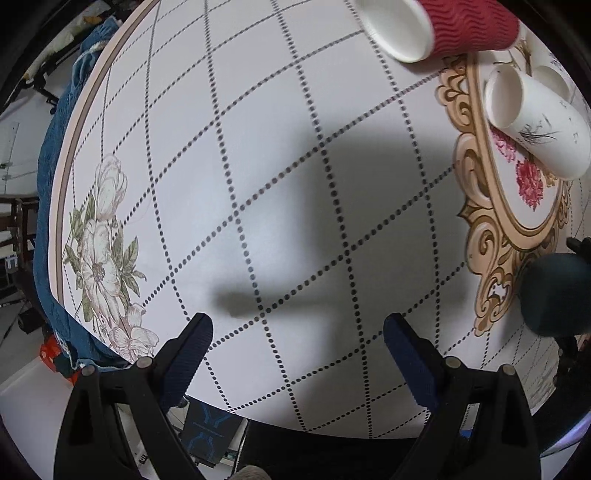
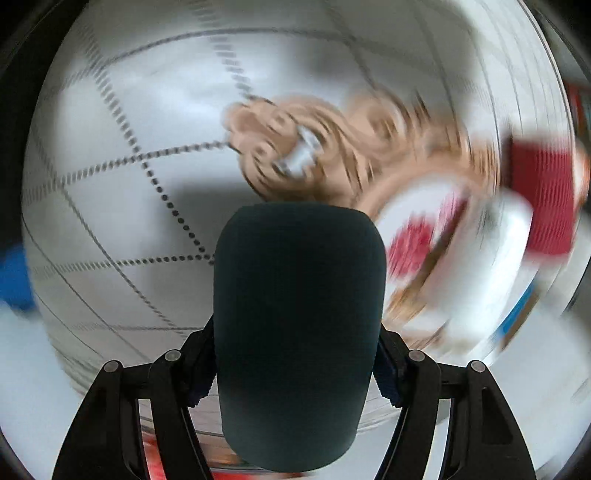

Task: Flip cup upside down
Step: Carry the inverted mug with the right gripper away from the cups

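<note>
My right gripper point(image 2: 295, 369) is shut on a dark teal cup point(image 2: 299, 332), gripping its sides; the cup fills the middle of the blurred right wrist view above the table. The same cup point(image 1: 557, 295) shows at the right edge of the left wrist view. My left gripper point(image 1: 297, 343) is open and empty, held above the table point(image 1: 258, 166) near its front edge.
A red ribbed paper cup point(image 1: 443, 26) and a white mug point(image 1: 539, 129) with a dark sketch lie on their sides at the far right of the round patterned table. A blue cloth point(image 1: 55, 184) hangs off the table's left edge. Both lying cups show blurred in the right wrist view.
</note>
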Demonstrator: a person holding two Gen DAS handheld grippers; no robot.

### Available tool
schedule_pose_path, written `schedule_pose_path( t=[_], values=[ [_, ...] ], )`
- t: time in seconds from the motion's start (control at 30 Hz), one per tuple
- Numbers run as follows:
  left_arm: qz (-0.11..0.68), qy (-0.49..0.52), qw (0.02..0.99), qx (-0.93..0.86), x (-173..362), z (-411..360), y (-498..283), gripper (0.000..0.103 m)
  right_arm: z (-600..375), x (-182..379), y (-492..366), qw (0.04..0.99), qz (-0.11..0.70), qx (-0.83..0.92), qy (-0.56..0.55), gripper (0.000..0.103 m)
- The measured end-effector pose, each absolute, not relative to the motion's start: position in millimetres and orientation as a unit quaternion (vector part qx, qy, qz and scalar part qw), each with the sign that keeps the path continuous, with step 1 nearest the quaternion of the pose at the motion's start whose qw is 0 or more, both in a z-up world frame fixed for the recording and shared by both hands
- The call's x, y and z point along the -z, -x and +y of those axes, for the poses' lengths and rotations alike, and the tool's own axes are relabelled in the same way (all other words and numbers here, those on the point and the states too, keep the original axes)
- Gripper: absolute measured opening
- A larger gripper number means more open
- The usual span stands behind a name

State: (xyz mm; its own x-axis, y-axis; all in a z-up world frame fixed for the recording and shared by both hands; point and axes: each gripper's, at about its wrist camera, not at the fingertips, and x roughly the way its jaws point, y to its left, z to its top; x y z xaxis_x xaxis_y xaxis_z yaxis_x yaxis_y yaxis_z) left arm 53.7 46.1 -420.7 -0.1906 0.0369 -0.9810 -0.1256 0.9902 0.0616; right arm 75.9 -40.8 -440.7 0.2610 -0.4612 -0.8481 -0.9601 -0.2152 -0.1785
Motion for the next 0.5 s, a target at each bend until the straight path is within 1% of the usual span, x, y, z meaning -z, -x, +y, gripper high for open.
schedule_pose_path(
  t=[0.2, 0.37, 0.5],
  values=[
    [0.764, 0.003, 0.643, -0.049, 412, 27, -69, 0.095, -61, 435, -119, 0.447, 0.666, -0.279, 0.528, 0.072],
    [0.762, -0.016, 0.646, -0.037, 410, 15, -78, 0.095, -87, 434, -137, 0.484, 0.744, -0.232, 0.398, 0.072],
    [0.761, -0.026, 0.647, -0.031, 407, -5, -81, 0.095, -120, 433, -149, 0.502, 0.788, -0.195, 0.3, 0.072]
  ],
)
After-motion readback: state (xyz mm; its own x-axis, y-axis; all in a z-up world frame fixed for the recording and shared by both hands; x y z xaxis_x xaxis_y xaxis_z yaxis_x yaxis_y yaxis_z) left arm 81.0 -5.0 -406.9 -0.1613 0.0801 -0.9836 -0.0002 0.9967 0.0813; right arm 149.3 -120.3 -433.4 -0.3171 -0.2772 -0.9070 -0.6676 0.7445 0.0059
